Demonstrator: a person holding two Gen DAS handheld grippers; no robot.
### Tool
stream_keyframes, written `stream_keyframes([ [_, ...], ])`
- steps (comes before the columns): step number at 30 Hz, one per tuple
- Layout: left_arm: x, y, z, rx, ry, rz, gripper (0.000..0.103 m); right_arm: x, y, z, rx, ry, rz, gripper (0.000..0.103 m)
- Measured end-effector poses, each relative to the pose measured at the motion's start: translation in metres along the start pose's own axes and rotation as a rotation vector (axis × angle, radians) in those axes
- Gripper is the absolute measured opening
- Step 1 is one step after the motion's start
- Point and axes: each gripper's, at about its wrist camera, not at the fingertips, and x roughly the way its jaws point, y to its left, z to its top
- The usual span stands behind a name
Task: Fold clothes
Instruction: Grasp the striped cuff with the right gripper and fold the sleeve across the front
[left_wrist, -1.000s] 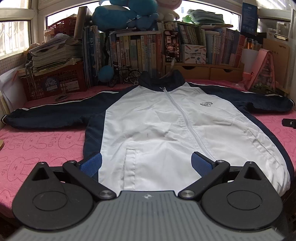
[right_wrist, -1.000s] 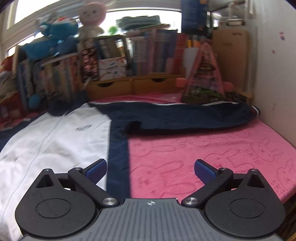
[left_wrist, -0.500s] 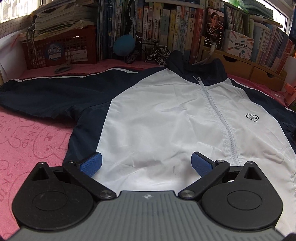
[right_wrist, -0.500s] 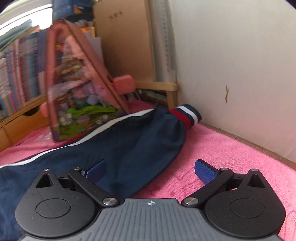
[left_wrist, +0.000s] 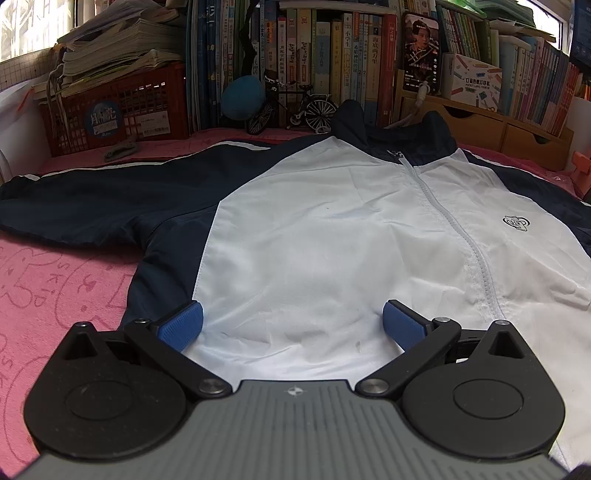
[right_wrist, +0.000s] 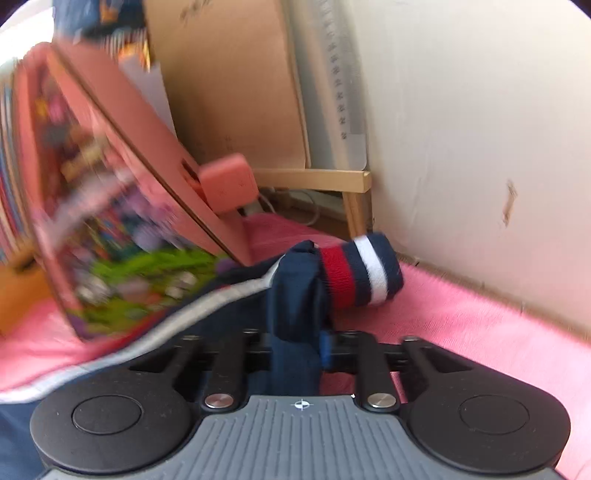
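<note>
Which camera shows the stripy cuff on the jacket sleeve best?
The right wrist view: the red, white and navy cuff sits close up, just past the right gripper pinching the sleeve. The left wrist view shows the jacket front, but not this cuff.

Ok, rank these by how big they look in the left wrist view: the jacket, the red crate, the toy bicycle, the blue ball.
Largest to smallest as they appear:
1. jacket, filling most of the view
2. red crate
3. toy bicycle
4. blue ball
The bicycle and ball look close in size; the bicycle only spans wider.
</note>
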Motion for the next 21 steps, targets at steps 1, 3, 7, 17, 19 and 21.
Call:
stream_keyframes([
  [1,0.0,0.0,0.0,-0.001,0.0,-0.001,0.103,-0.013,0.004,-0.003,-0.008,-0.043,-0.011,0.016],
  [3,0.001,0.001,0.0,-0.002,-0.001,-0.003,0.103,-0.049,0.022,-0.011,-0.083,-0.157,0.003,0.014],
  [7,0.001,0.001,0.0,-0.005,-0.003,-0.005,0.103,-0.131,0.085,-0.027,-0.243,-0.3,0.227,0.013],
  [17,-0.002,0.011,-0.001,-0.053,-0.024,-0.053,0.103,-0.257,0.313,-0.163,-0.774,-0.047,0.944,0.027],
  [19,-0.002,0.014,0.001,-0.083,-0.029,-0.078,0.103,-0.273,0.337,-0.195,-0.856,0.069,0.971,0.042],
  [21,-0.002,0.018,0.005,-0.131,-0.033,-0.115,0.103,-0.279,0.337,-0.204,-0.882,0.137,1.005,0.053],
])
